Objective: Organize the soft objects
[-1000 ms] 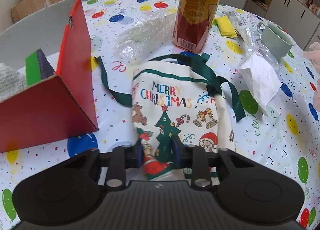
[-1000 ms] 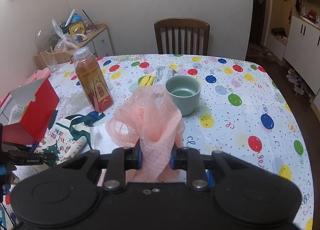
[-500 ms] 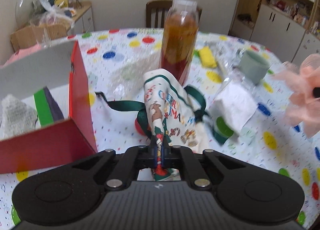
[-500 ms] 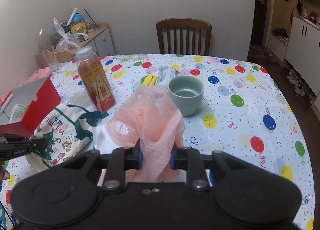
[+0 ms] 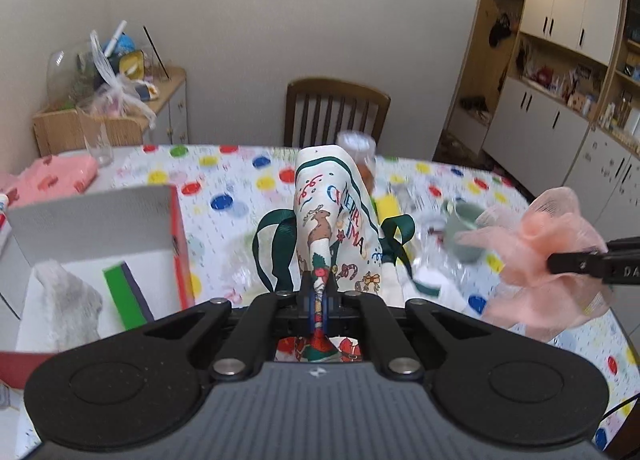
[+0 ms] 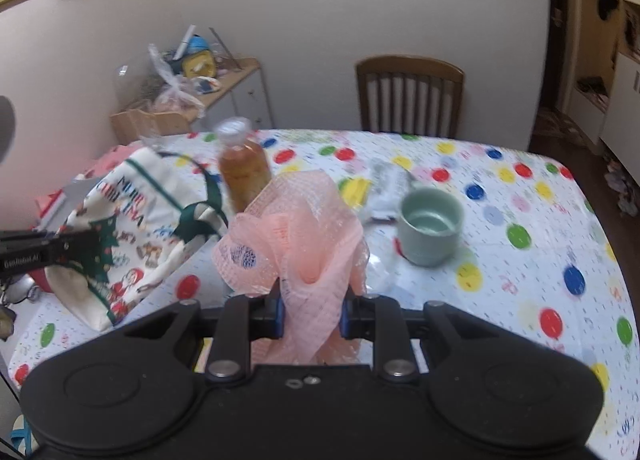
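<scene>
Our left gripper [image 5: 319,302] pinches the Christmas bag [image 5: 340,216], jaws nearly together, the bag standing up beyond them; our right gripper [image 6: 311,310] clamps the pink mesh puff [image 6: 298,228], jaws partly apart, above the table [image 6: 520,280]

The worktop [image 6: 500,260] wears a white cloth with red, blue, yellow and green dots. The Christmas bag [image 5: 336,220] is cream with dark green trim and ribbon, printed with a reindeer, tree and coloured lettering. The mesh puff [image 6: 296,228] is pale peach-pink. The box [image 5: 176,244] is red outside, white inside, holding a green-and-purple sponge [image 5: 124,296] and a grey fuzzy cloth [image 5: 64,304]. The cup [image 6: 430,226] is sage green; the bottle [image 6: 242,168] is amber.
</scene>
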The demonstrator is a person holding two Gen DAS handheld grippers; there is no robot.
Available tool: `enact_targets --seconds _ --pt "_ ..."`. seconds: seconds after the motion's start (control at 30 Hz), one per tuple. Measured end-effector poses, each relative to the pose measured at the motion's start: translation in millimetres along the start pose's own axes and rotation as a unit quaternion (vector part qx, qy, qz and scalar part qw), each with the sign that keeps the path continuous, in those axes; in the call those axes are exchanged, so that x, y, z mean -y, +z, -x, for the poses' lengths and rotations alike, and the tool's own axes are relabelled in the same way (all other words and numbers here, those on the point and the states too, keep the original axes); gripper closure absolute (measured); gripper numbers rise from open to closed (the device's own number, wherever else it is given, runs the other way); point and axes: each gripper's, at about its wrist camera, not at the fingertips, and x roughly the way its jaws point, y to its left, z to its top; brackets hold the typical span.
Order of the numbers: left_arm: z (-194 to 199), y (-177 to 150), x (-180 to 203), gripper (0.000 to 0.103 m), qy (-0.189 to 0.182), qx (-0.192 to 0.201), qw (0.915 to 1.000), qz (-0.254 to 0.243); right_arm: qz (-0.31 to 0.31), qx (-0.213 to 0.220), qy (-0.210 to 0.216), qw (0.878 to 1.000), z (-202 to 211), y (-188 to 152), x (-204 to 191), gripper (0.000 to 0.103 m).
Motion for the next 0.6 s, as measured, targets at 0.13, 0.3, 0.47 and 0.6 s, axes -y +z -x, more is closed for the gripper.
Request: enact_targets --seconds 0.13,0.3,0.47,0.6 --pt "15.1 13.0 -12.3 0.1 0.009 0.012 0.9998 0.012 0.015 0.011 0.024 1.0 0.6 17.0 -22.1 0.081" --pt "34.5 22.3 -35.3 0.1 0.031 0.032 0.9987 0.024 0.032 0.023 0.058 0.998 -1.6 40.0 -55.1 0.081" --pt "54.1 28.4 -66.2 0.1 0.059 0.048 0.9963 0.04 0.062 0.035 0.084 0.994 -4.5 58.6 -94.4 0.081" --pt "68.6 30.2 -91.7 0.1 0.084 0.057 0.9936 0.048 0.083 0.039 0.103 0.99 -10.0 70.3 -126.6 0.081"
